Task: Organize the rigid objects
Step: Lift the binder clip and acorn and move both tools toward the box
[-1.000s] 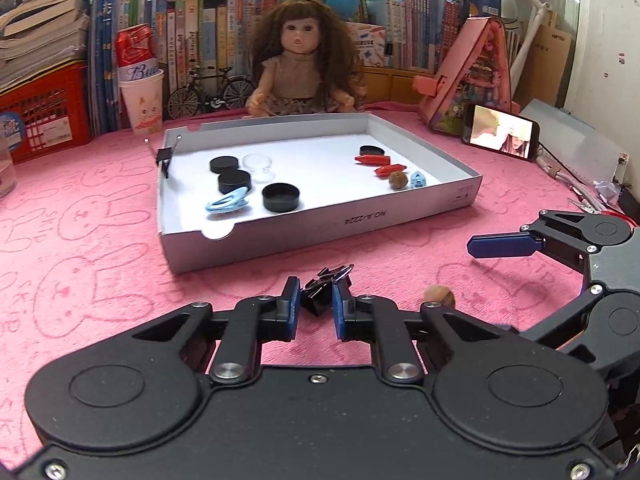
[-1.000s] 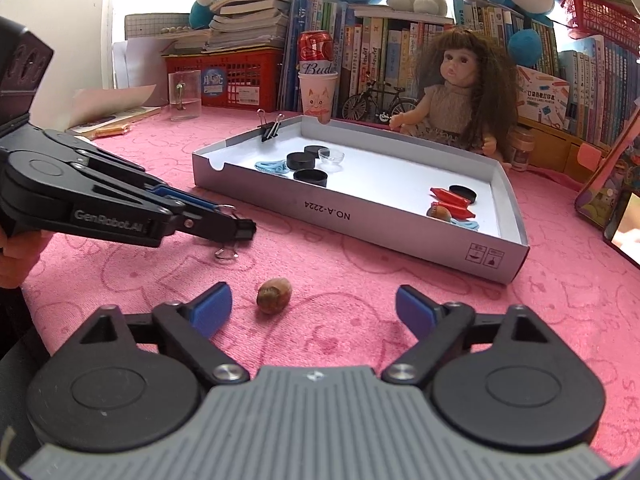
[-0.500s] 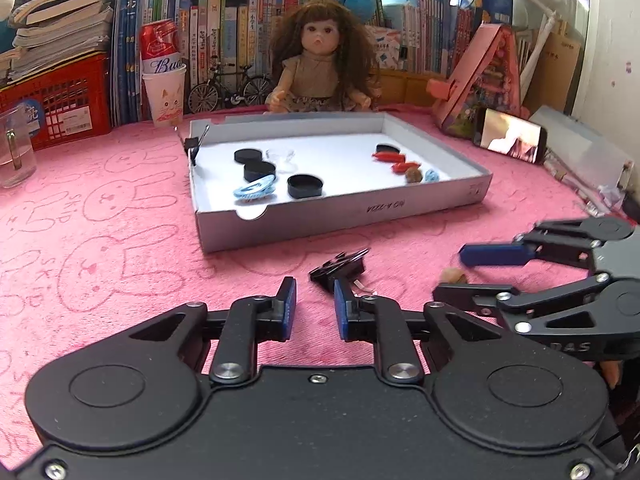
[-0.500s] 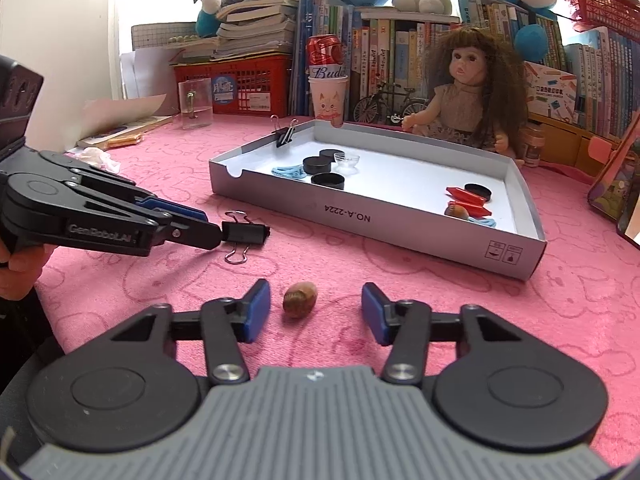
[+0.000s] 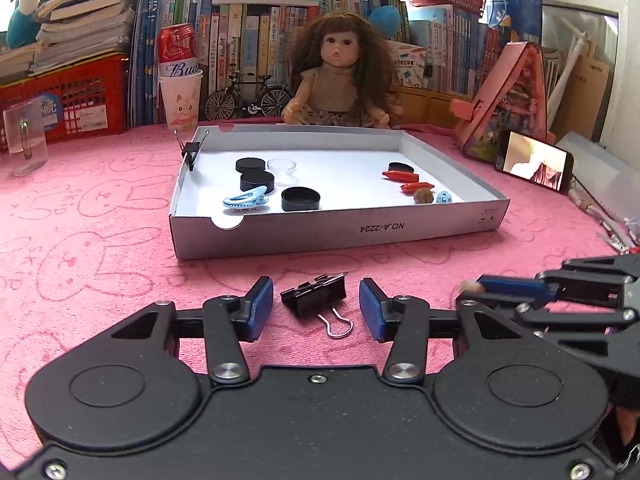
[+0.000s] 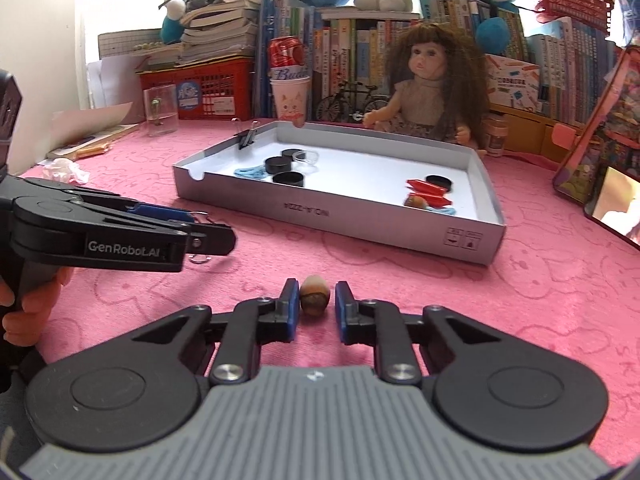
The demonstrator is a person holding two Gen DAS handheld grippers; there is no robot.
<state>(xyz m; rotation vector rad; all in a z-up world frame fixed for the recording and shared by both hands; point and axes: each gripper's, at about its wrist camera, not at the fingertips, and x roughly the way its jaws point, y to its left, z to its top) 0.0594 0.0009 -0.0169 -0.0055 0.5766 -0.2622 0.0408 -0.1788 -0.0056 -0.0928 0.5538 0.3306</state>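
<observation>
pink bunny-print cloth (image 5: 100,248) covers the table under both my grippers. my left gripper (image 5: 316,308) stands wide, its blue pads either side of a black binder clip (image 5: 314,298) lying loose on the cloth, touching neither pad, wire handle pointing toward me at 6 o'clock. at 12 o'clock from the clip sits the white tray (image 5: 340,232), holding black caps (image 5: 300,199), a blue clip (image 5: 246,200) and red pieces (image 5: 402,176). my right gripper (image 6: 316,306) is narrowed around a brown nut (image 6: 315,294) resting on the cloth; i cannot tell whether the pads touch it. the tray (image 6: 332,216) lies at 12 o'clock from the nut.
</observation>
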